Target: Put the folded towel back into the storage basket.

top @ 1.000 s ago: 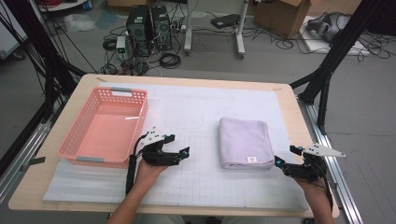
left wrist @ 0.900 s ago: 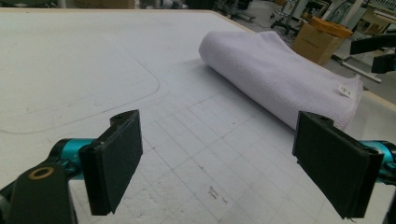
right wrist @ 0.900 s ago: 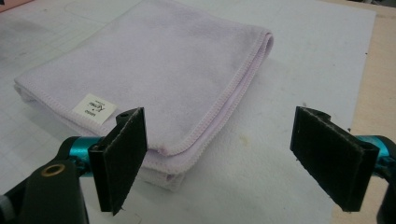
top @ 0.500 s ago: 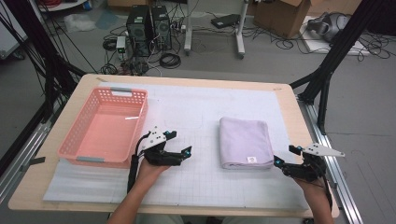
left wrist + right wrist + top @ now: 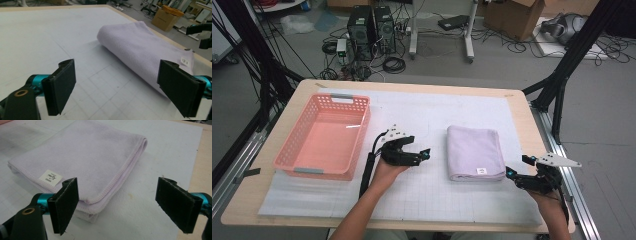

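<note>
A folded lilac towel (image 5: 475, 151) with a small white label lies on the white gridded mat (image 5: 427, 112), right of centre. My left gripper (image 5: 426, 153) rests low over the mat just left of the towel, jaws wide open and empty. In the left gripper view the towel (image 5: 140, 47) lies ahead between the pads. My right gripper (image 5: 517, 167) sits at the towel's near right corner, open and empty. The right gripper view shows the towel (image 5: 82, 160) and its label (image 5: 50, 177) just beyond the jaws, with the left pad (image 5: 65, 202) over the towel's edge.
A pink plastic basket (image 5: 292, 160), empty, stands on the left part of the mat. The wooden table edge (image 5: 539, 135) runs close by the right gripper. Cardboard boxes, cables and computer towers sit on the floor behind the table.
The left gripper has edged slightly right toward the towel. The right gripper has crept a little left toward the towel's corner. The towel has not moved.
</note>
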A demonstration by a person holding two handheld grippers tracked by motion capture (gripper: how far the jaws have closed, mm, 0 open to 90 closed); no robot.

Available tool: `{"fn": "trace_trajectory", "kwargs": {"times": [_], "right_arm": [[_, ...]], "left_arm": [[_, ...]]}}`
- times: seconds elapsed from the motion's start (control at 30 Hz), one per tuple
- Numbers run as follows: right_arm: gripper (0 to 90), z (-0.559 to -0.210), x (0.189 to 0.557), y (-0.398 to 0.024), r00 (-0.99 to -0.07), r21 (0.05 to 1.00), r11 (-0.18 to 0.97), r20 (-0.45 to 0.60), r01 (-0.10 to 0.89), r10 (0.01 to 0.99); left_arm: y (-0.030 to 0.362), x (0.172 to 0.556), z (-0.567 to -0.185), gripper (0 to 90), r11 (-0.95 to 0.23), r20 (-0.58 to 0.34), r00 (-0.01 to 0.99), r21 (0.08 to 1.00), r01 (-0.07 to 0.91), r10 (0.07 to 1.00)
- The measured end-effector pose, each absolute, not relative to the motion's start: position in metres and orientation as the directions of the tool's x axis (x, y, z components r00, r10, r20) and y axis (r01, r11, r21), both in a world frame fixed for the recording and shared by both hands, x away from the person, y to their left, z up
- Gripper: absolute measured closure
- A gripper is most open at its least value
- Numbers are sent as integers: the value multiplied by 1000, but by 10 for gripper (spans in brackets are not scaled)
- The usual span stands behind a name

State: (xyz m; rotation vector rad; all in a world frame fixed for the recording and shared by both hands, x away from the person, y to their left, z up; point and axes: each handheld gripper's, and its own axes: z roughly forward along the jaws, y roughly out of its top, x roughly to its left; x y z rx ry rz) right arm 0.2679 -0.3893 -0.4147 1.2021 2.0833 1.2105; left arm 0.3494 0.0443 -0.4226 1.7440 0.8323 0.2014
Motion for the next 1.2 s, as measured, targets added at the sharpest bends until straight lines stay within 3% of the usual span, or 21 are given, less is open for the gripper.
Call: {"fn": "trace_trajectory", "kwargs": {"times": [0.63, 1.2], "right_arm": [[177, -417, 271, -386, -538, 851, 249, 46, 463, 842], [178, -418, 271, -386, -541, 849, 247, 52, 466, 839]], "left_arm": [[-24, 378, -440, 187, -166, -376, 709, 807, 567, 596], [-64, 384, -452, 190, -214, -391, 687, 755, 620, 612]]}}
